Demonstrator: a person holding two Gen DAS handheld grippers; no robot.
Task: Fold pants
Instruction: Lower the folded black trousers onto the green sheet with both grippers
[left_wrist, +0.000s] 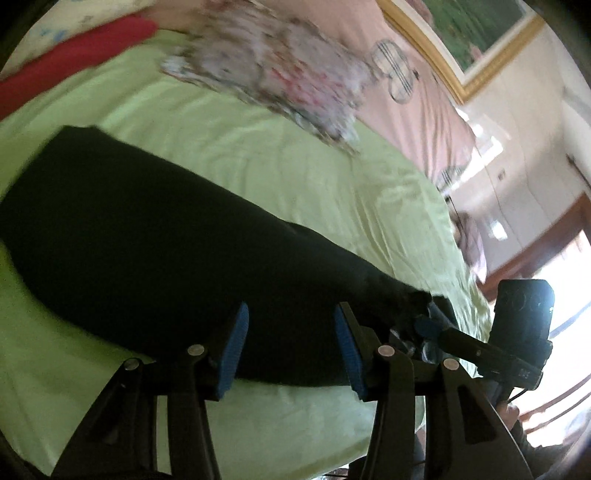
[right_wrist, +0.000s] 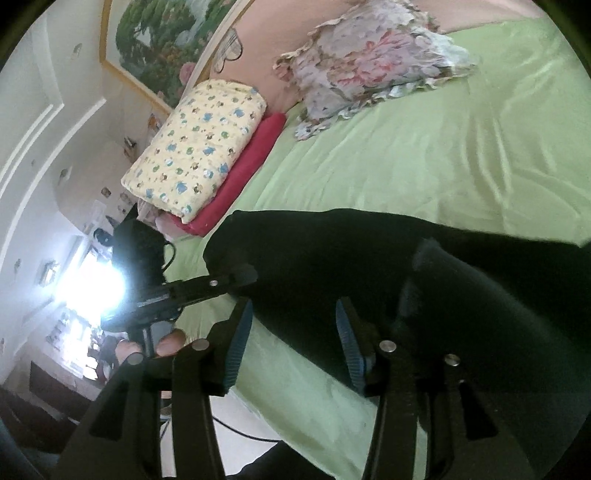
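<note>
Pants lie flat on the bed for folding; your left tool & right tool gape wide, gripping nothing.

A floral pillow lies on the green sheet at twelve o'clock; a yellow patterned bundle tops a red cushion at ten.

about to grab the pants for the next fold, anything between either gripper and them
Nothing visible does. The left gripper is open right over the near edge of the black pants on the green sheet, and the right gripper is open at their edge too. The floral pillow and the folded blankets lie well behind.
</note>
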